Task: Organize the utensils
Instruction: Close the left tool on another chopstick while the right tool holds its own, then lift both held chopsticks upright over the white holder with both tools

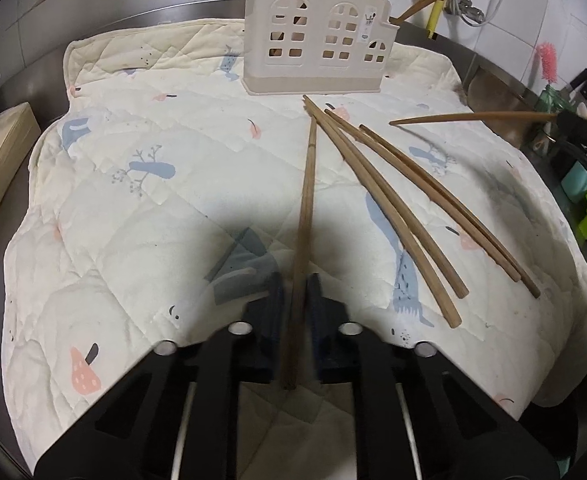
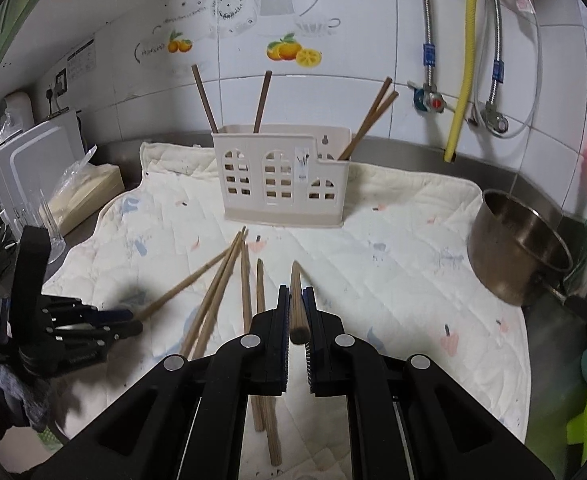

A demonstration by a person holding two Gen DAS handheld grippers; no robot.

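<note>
Both black tongs, left [image 1: 295, 292] and right [image 2: 296, 304], each clamp one brown wooden chopstick [image 1: 307, 200], pointing lengthwise toward the cream plastic windowed utensil holder [image 1: 313, 40] at upper centre. In the judgement here, the right tongs sit nearer it.

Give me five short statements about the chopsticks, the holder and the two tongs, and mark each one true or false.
1. The left tongs grip one chopstick. True.
2. The right tongs are empty. False: they hold a chopstick too.
3. The utensil holder lies tipped over on the quilted mat. False: it stands upright.
4. Four loose chopsticks lie on the mat in the left wrist view. True.
5. The utensil holder has no chopsticks in it yet. False: four stand in it, two at its left, two in its right compartment.
</note>
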